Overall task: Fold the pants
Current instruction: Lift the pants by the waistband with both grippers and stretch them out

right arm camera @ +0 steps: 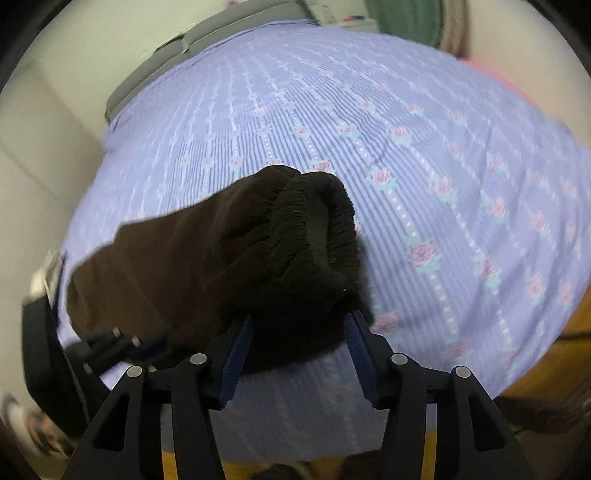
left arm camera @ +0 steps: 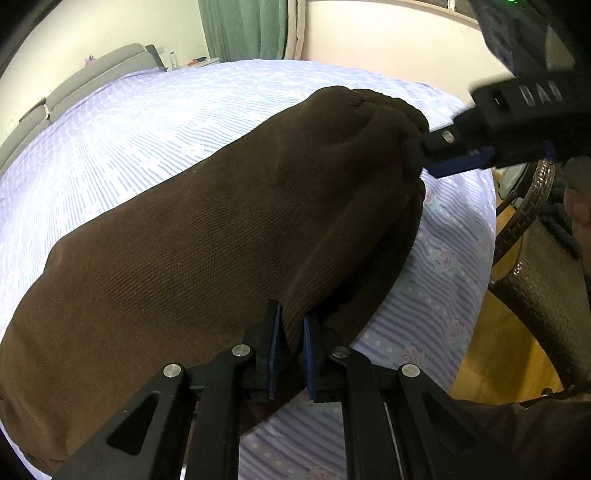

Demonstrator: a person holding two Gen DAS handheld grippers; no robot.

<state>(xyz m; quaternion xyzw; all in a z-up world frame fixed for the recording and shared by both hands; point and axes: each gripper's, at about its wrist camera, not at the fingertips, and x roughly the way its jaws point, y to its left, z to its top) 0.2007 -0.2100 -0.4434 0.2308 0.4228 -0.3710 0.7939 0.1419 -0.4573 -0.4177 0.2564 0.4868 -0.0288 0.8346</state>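
Dark brown corduroy pants (left arm camera: 203,229) lie folded across a lilac flowered bedsheet (left arm camera: 147,122). My left gripper (left arm camera: 291,321) is shut on a raised fold of the pants at their near edge, with the cloth pinched between the blue pads. In the right wrist view the gathered elastic end of the pants (right arm camera: 314,229) bulges between the fingers of my right gripper (right arm camera: 299,325), whose jaws stand well apart, open. That right gripper (left arm camera: 424,155) also shows at the far end of the pants in the left wrist view. The left gripper (right arm camera: 122,343) appears blurred at the lower left.
The bed's near edge drops to a wooden floor (left arm camera: 491,350). A dark wicker chair (left arm camera: 535,258) stands close by the bed's right side. A grey headboard (left arm camera: 92,70) and a green curtain (left arm camera: 243,29) are at the far end. The sheet (right arm camera: 406,147) stretches bare beyond the pants.
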